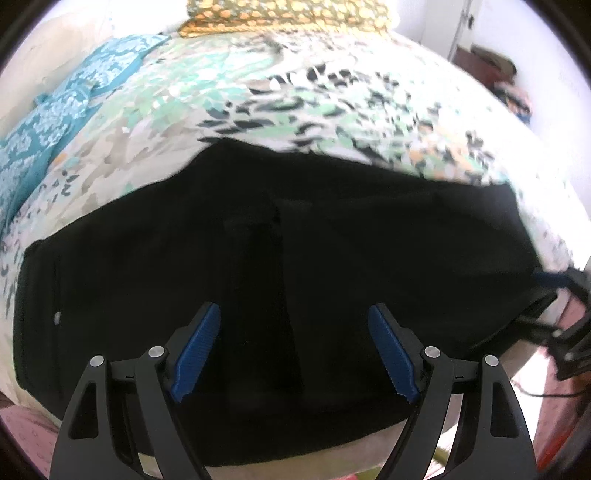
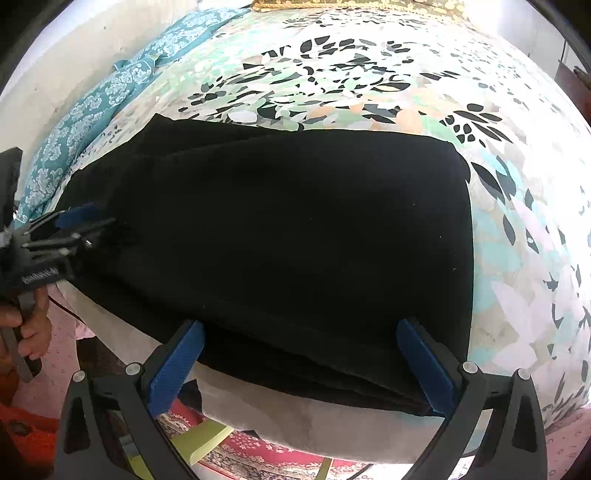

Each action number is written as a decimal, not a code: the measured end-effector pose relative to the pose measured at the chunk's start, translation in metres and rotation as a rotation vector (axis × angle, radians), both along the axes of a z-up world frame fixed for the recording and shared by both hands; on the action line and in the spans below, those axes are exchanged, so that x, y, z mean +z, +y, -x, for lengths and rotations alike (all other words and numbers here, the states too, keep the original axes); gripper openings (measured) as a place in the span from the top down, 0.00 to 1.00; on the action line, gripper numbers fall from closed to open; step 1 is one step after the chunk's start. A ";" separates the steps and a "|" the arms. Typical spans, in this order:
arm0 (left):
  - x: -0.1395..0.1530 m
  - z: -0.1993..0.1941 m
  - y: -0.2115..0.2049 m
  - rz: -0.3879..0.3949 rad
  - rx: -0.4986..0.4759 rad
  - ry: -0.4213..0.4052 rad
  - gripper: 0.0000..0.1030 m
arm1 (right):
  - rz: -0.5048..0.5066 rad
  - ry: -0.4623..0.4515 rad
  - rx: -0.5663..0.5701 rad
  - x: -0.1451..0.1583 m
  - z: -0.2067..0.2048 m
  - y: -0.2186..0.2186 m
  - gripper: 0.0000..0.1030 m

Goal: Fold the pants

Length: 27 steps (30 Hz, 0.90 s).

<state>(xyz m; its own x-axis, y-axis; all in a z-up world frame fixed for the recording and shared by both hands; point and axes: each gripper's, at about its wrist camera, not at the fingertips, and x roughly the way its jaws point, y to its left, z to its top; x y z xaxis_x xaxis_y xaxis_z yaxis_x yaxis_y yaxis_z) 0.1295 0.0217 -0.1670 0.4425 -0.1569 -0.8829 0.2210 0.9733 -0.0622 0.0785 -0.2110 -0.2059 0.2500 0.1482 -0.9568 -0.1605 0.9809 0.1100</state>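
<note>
Black pants (image 1: 280, 266) lie folded lengthwise across the near edge of a bed with a floral sheet (image 1: 303, 96). My left gripper (image 1: 293, 321) is open, its blue pads spread above the middle of the pants, holding nothing. My right gripper (image 2: 301, 332) is open at the pants' (image 2: 280, 229) near edge, where several folded layers show; its pads straddle that edge without closing on it. The left gripper also shows in the right wrist view (image 2: 86, 221), over the pants' left end. The right gripper shows in the left wrist view (image 1: 554, 291) at the pants' right end.
A teal patterned cloth (image 1: 48, 122) lies along the bed's left side by a white wall. A yellow-and-dark patterned pillow (image 1: 288, 14) sits at the head. Below the bed edge are a red patterned rug (image 2: 258, 450) and a light green object (image 2: 207, 439).
</note>
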 end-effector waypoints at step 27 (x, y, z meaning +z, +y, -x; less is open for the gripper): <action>0.006 -0.007 0.047 0.112 0.167 0.033 0.18 | 0.092 -0.036 0.025 -0.005 0.003 0.011 0.00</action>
<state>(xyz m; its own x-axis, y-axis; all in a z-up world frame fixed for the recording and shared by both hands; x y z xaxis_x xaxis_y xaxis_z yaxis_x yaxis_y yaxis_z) 0.1362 0.0691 -0.1612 0.4419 -0.1822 -0.8784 0.0531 0.9828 -0.1771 0.0753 -0.1998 -0.2108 0.2820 0.0671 -0.9571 -0.1877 0.9821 0.0136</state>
